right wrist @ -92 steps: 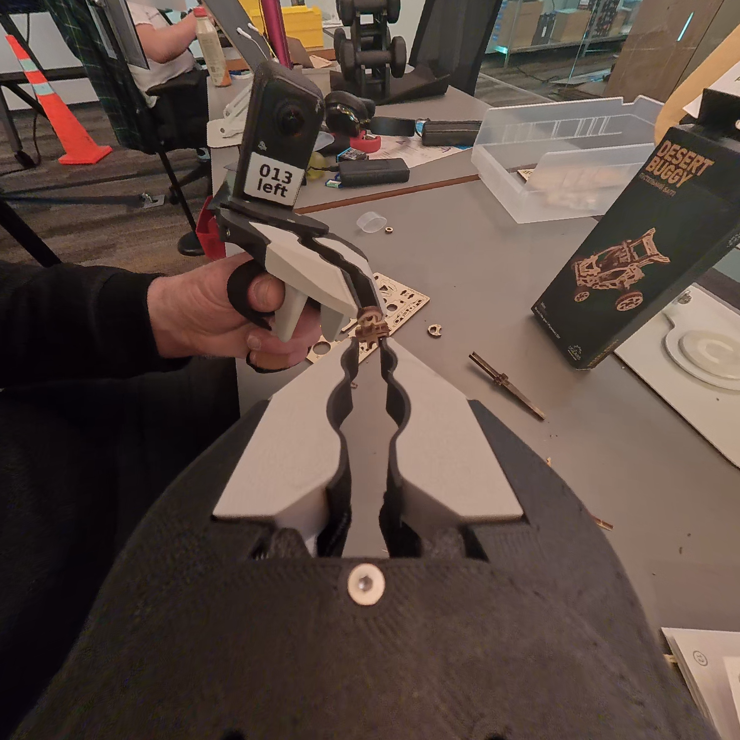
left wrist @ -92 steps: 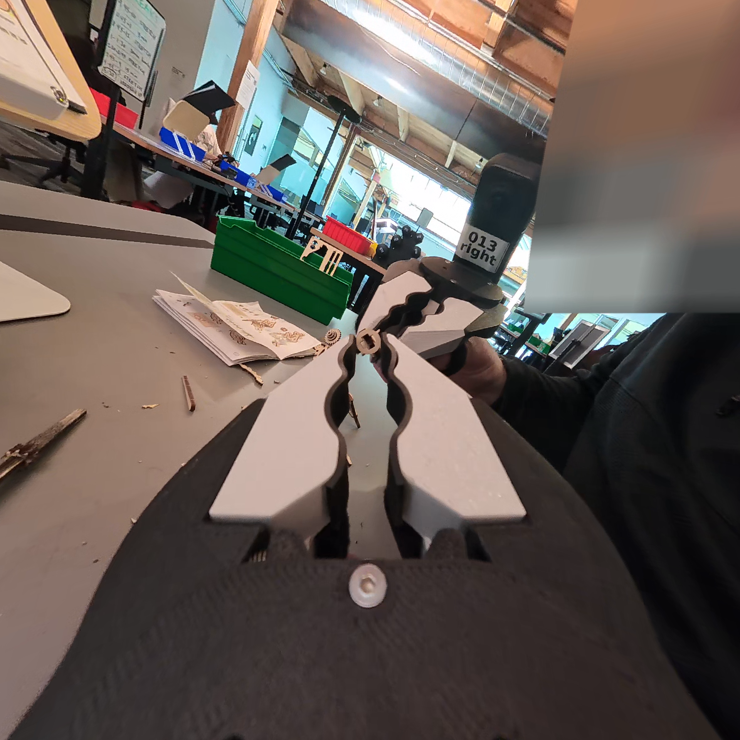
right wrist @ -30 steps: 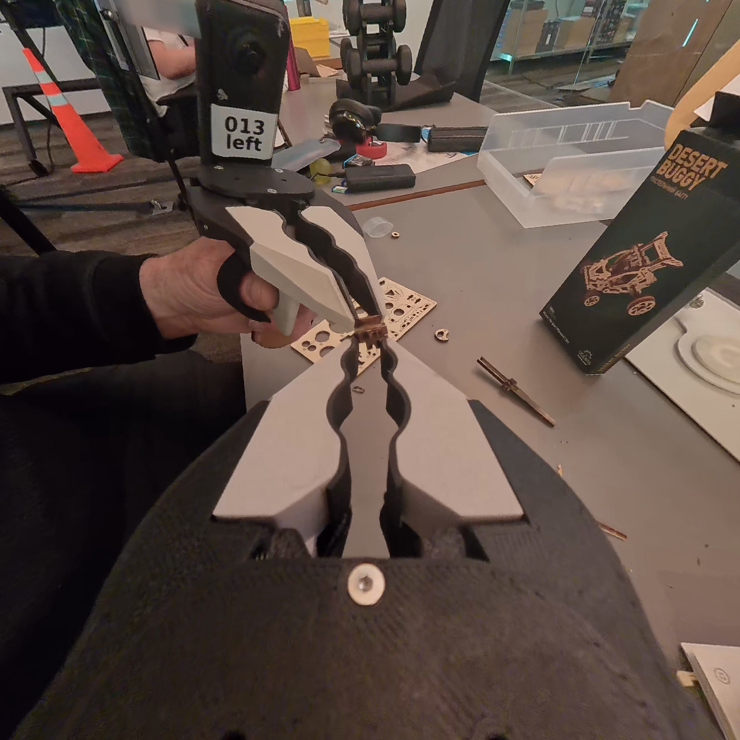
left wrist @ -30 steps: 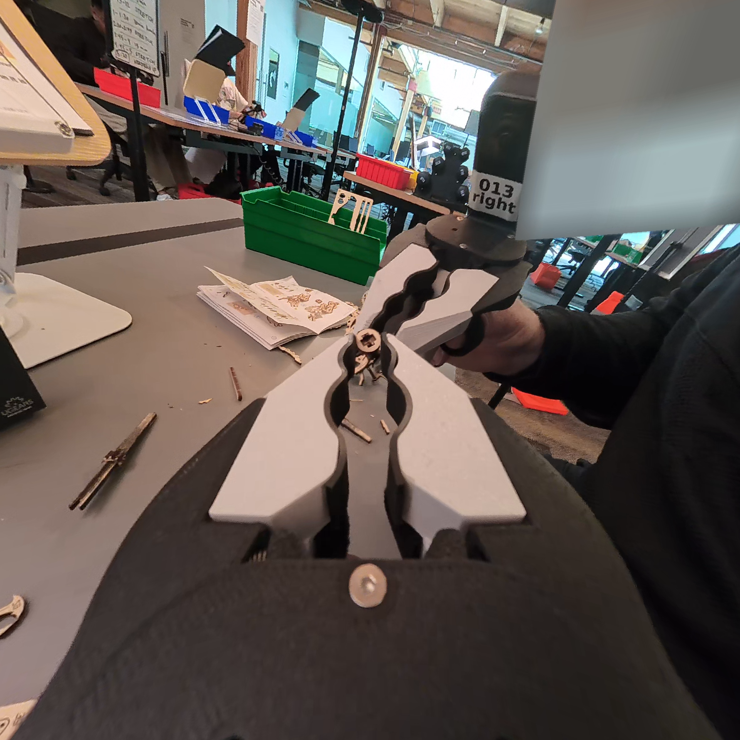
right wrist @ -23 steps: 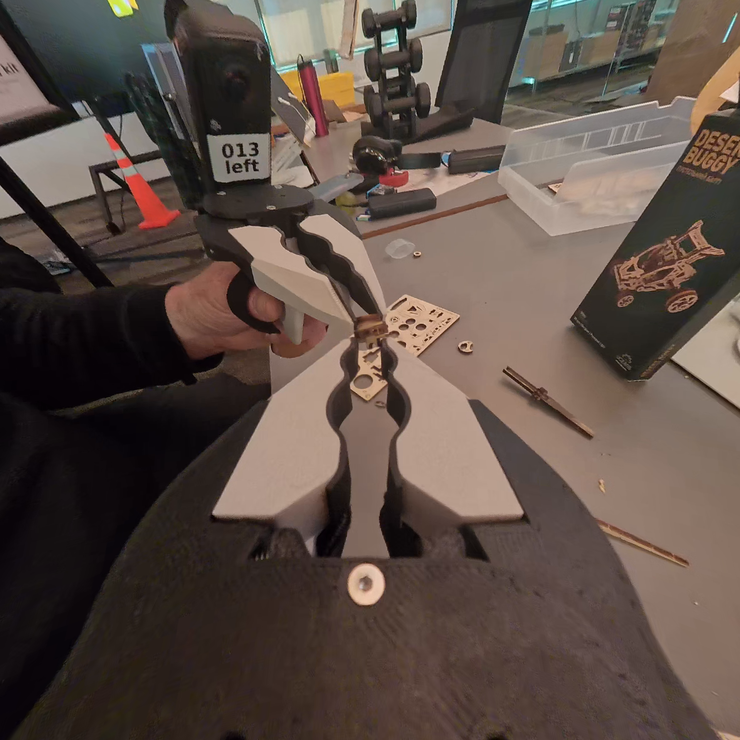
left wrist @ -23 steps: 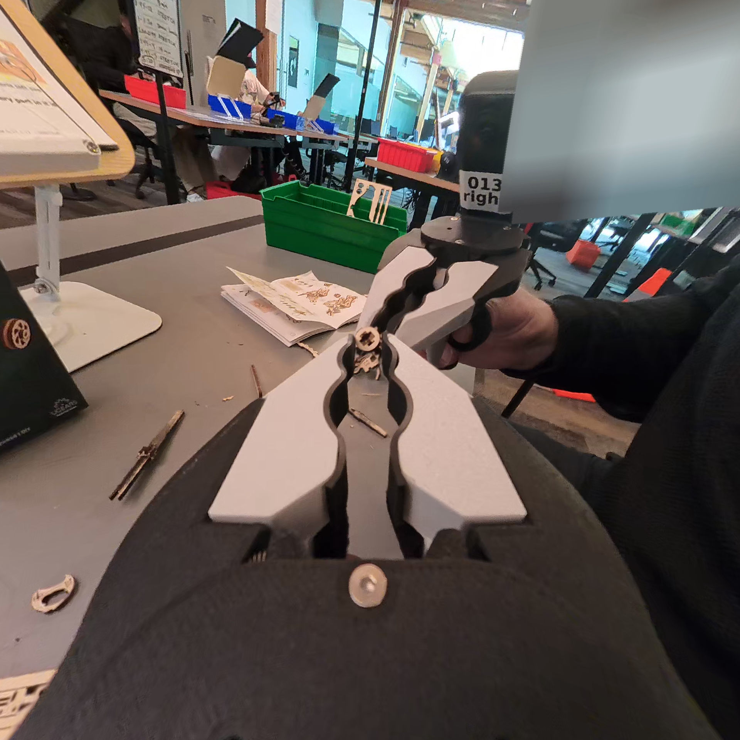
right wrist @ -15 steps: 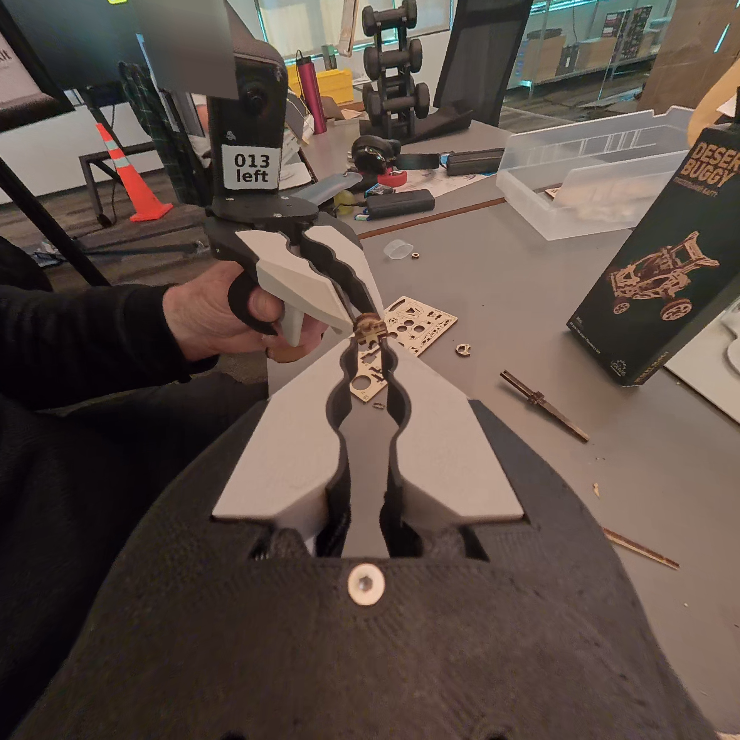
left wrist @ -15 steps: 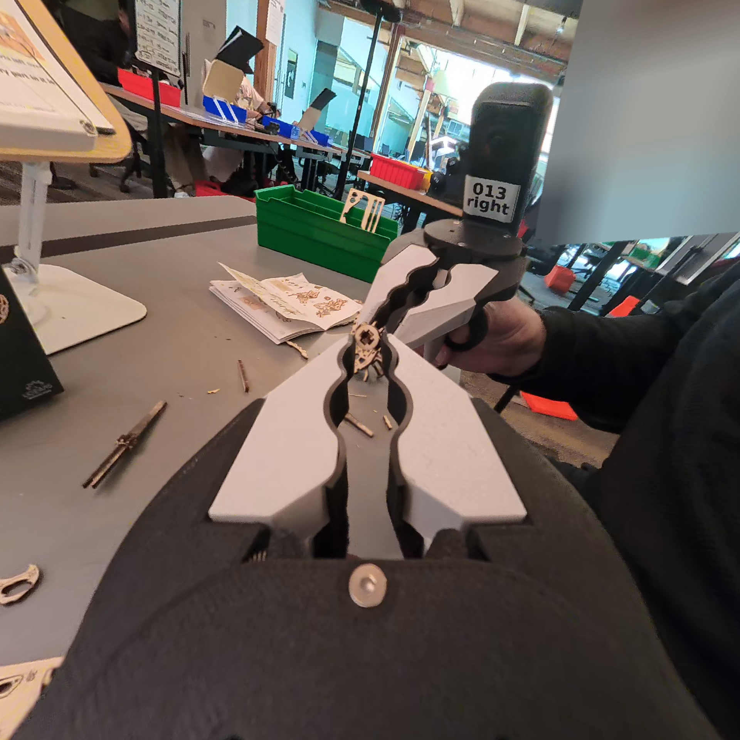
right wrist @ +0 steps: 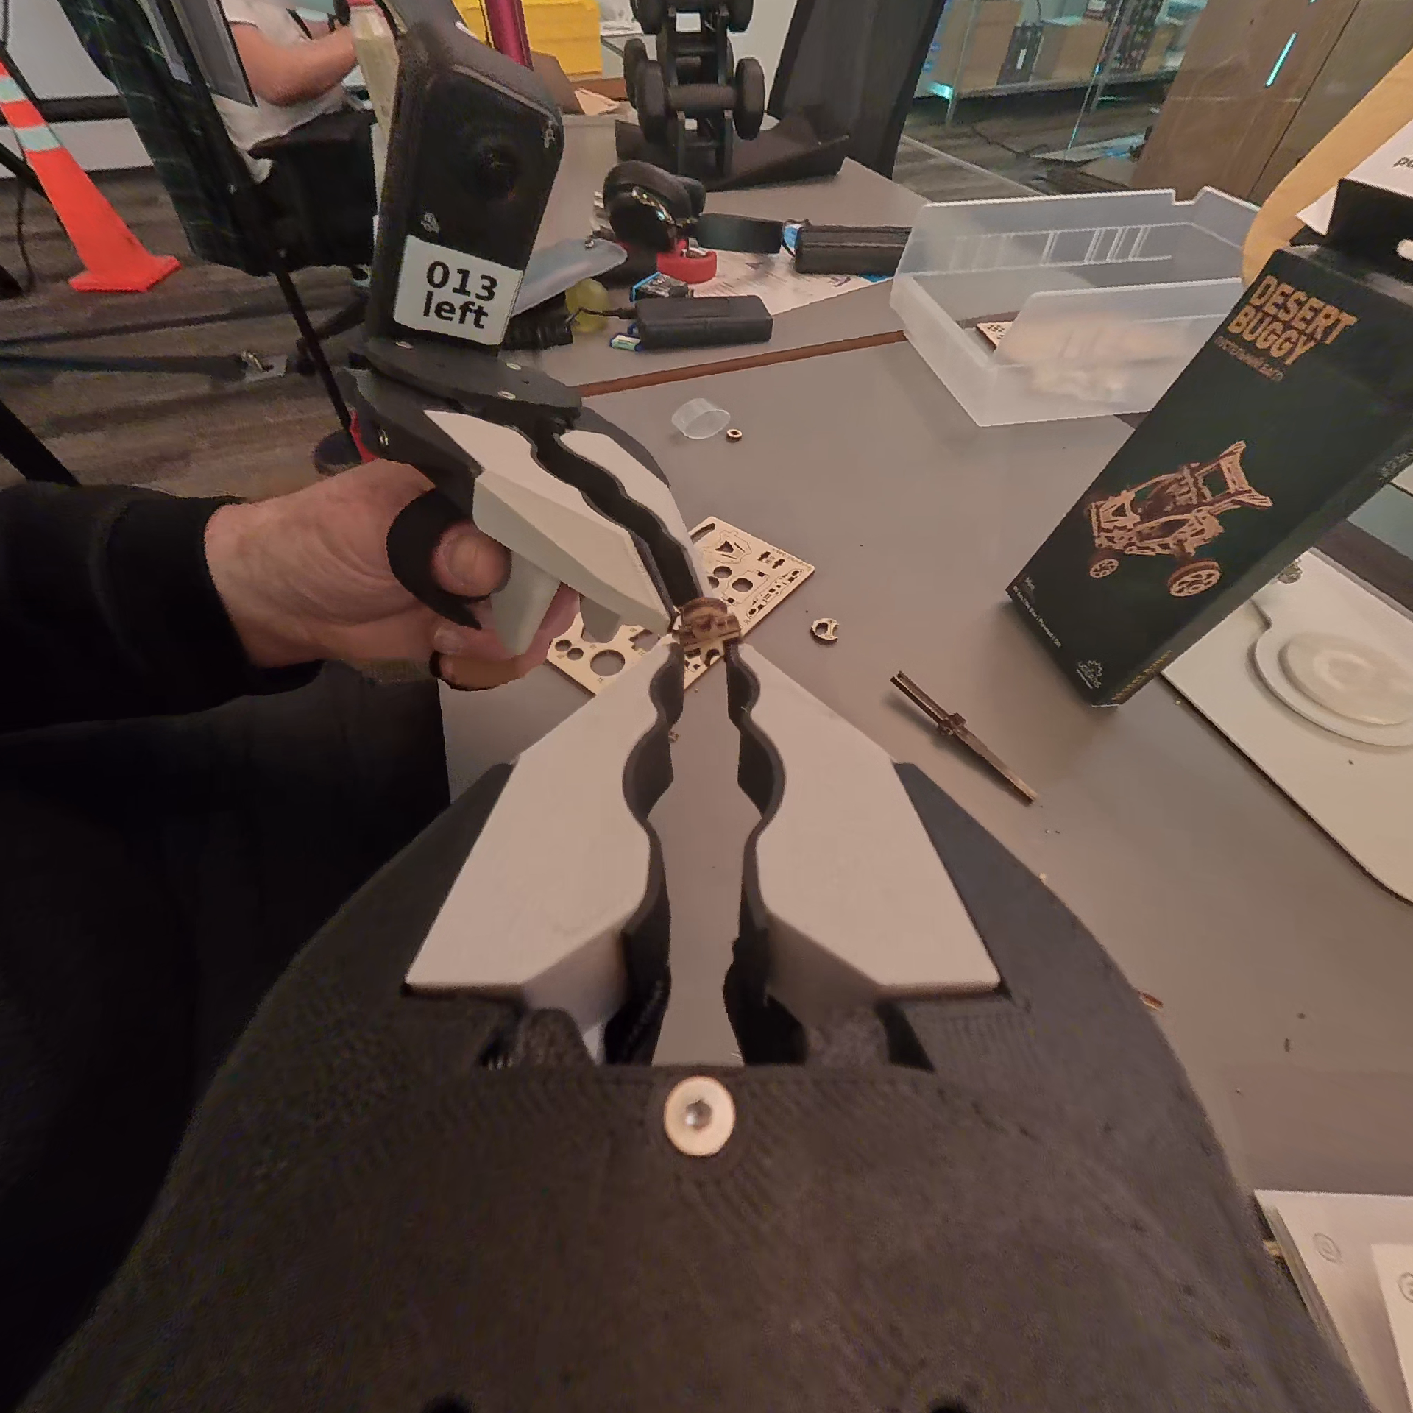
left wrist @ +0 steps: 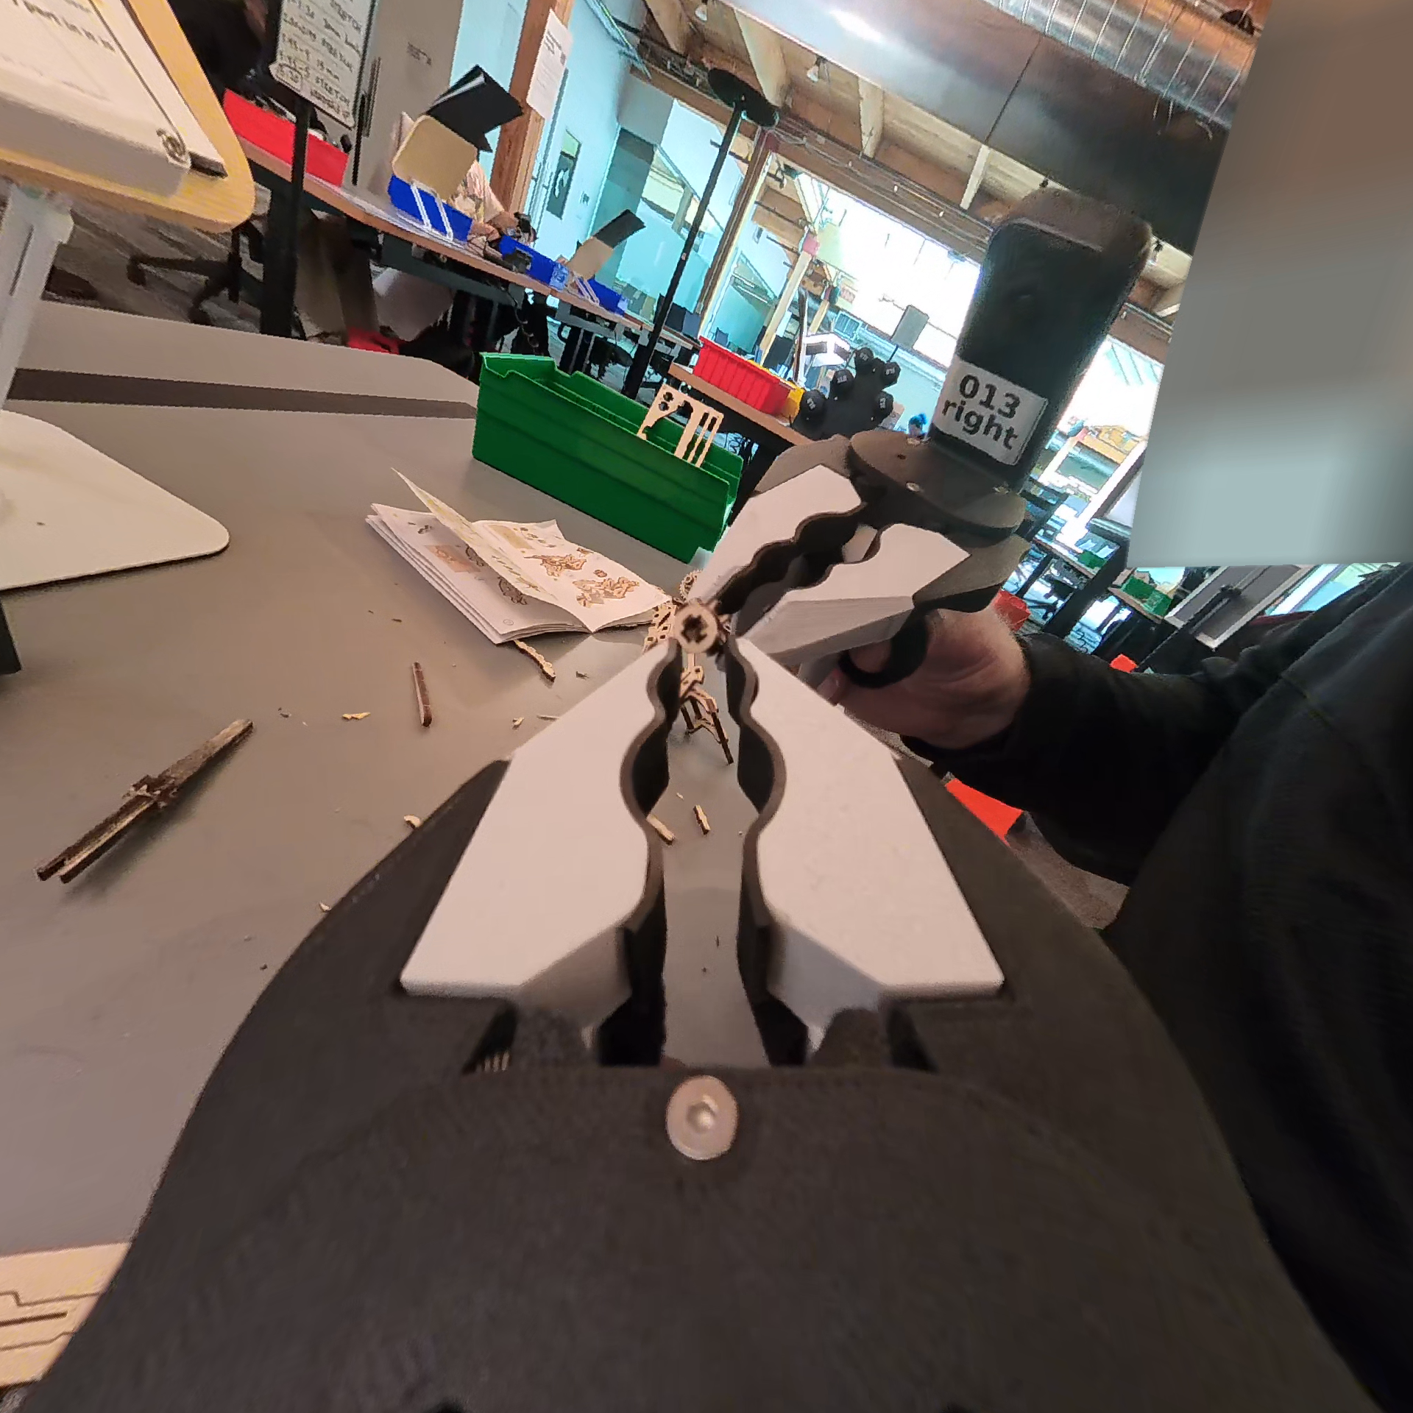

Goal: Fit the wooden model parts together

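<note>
Both grippers meet tip to tip above the desk: left gripper and right gripper fingers each pinch the small wooden part.

A green bin stands at the far edge of the grey table, with an open booklet lying near it. A dark box leans tilted beside a white stand base. Behind it sits a clear plastic tray. An orange cone stands on the floor, and dumbbells fill a rack on a farther table
</note>
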`<state>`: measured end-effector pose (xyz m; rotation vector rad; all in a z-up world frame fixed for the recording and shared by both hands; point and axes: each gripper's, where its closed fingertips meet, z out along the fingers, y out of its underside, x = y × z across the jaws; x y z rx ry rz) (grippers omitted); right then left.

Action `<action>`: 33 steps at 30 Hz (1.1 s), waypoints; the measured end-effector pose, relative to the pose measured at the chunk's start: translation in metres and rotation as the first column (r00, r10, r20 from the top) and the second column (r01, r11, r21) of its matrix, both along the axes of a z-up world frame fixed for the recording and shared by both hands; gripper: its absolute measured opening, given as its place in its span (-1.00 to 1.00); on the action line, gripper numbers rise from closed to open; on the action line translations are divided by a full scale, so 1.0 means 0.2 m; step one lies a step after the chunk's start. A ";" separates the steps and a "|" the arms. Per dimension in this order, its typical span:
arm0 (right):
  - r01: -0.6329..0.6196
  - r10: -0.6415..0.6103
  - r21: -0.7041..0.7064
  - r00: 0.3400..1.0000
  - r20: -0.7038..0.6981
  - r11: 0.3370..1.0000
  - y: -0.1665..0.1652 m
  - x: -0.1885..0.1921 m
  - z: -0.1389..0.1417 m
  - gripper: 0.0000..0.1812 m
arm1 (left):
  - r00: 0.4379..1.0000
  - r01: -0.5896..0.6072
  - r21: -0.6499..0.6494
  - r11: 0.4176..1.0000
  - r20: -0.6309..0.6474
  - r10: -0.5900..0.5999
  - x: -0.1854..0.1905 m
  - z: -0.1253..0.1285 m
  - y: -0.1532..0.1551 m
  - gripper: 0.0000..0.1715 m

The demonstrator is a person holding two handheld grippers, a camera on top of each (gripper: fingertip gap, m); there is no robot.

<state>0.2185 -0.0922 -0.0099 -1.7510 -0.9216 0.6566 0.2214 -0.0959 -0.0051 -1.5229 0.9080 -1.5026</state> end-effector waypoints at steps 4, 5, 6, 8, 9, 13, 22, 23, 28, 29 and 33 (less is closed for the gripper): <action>0.005 -0.005 0.000 1.000 0.005 1.000 0.00 0.00 0.00 -0.92 | 1.000 -0.004 0.001 1.000 0.009 0.004 -0.01 0.00 0.00 -0.92; 0.005 -0.005 0.001 1.000 0.009 1.000 0.00 0.00 -0.01 -0.92 | 1.000 -0.009 0.008 1.000 0.008 0.009 -0.01 0.01 0.01 -0.93; 0.005 -0.005 0.002 1.000 0.014 1.000 0.00 0.00 -0.01 -0.92 | 1.000 -0.013 0.015 1.000 0.006 0.013 -0.01 0.01 0.01 -0.93; 0.002 -0.002 0.005 1.000 0.024 1.000 0.00 0.00 -0.01 -0.92 | 1.000 -0.020 0.033 0.999 0.008 0.020 -0.02 0.02 0.01 -0.96; 0.000 -0.001 0.006 1.000 0.029 1.000 0.00 0.00 -0.02 -0.92 | 1.000 -0.028 0.038 0.999 0.002 0.028 -0.03 0.02 0.02 -0.97; -0.008 0.008 0.011 0.999 0.034 1.000 -0.01 -0.01 -0.02 -0.92 | 0.999 -0.045 0.066 0.997 -0.017 0.046 -0.04 0.03 0.03 -1.00; -0.013 0.013 0.005 0.999 0.036 1.000 -0.02 -0.02 -0.02 -0.92 | 0.998 -0.064 0.080 0.995 -0.018 0.065 -0.01 0.02 0.01 -1.00; -0.011 0.011 0.001 0.999 0.040 1.000 -0.02 -0.02 -0.02 -0.92 | 0.997 -0.076 0.088 0.993 -0.020 0.078 -0.01 0.02 0.02 -1.00; 0.001 0.000 -0.018 0.999 0.039 1.000 -0.01 -0.02 -0.03 -0.92 | 0.992 -0.125 0.101 0.987 -0.012 0.127 -0.01 0.01 0.02 -1.00; 0.005 -0.004 -0.021 0.999 0.041 1.000 -0.01 -0.02 -0.03 -0.92 | 0.990 -0.137 0.104 0.985 -0.011 0.139 -0.01 0.01 0.02 -1.00; 0.019 -0.017 -0.043 0.999 0.039 0.999 -0.01 -0.02 -0.03 -0.92 | 0.980 -0.195 0.138 0.971 -0.011 0.199 0.00 0.00 0.03 -1.00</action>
